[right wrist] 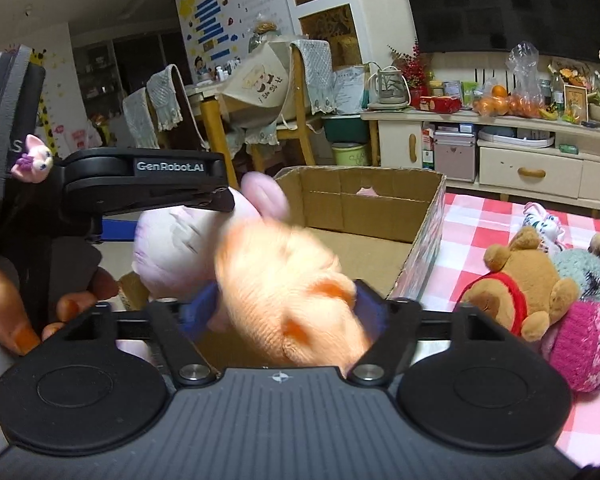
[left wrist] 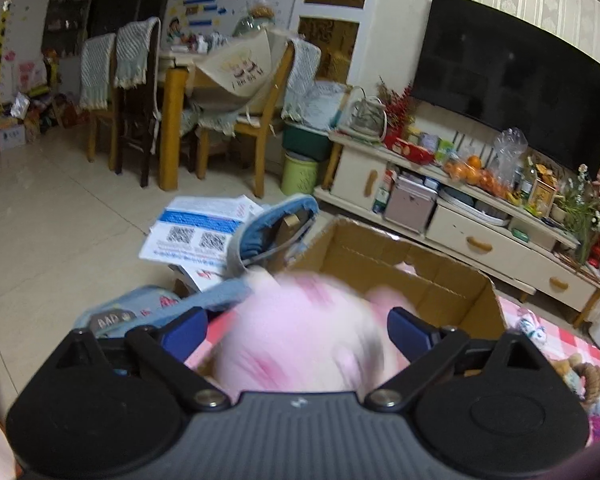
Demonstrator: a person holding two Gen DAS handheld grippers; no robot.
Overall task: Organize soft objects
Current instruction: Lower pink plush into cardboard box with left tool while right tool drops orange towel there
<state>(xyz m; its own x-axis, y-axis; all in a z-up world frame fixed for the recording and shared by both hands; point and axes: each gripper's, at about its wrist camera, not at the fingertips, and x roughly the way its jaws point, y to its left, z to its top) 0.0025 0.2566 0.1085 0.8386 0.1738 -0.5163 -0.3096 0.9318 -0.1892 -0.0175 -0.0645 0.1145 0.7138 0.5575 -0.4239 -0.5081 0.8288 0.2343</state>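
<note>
A pink plush toy (left wrist: pixel 300 332) sits between the fingers of my left gripper (left wrist: pixel 298 330), blurred by motion, over the near edge of an open cardboard box (left wrist: pixel 400 256). The jaws stand wide around it; whether they press on it is unclear. In the right wrist view the left gripper (right wrist: pixel 220 200) holds the same pink toy (right wrist: pixel 180 240) at the box's left side. My right gripper (right wrist: pixel 286 312) is shut on an orange plush toy (right wrist: pixel 292 292), just above the box (right wrist: pixel 364 208). A bit of pink shows inside the box at its far wall (right wrist: pixel 366 191).
The box stands on a red-checked cloth (right wrist: pixel 488 224). More soft toys lie to its right: a brown bear in red (right wrist: pixel 520 284), a pink knitted toy (right wrist: pixel 584 344), a teal one (right wrist: pixel 580 268). Blue fabric items (left wrist: pixel 272 224) and papers (left wrist: pixel 196 232) lie left of the box.
</note>
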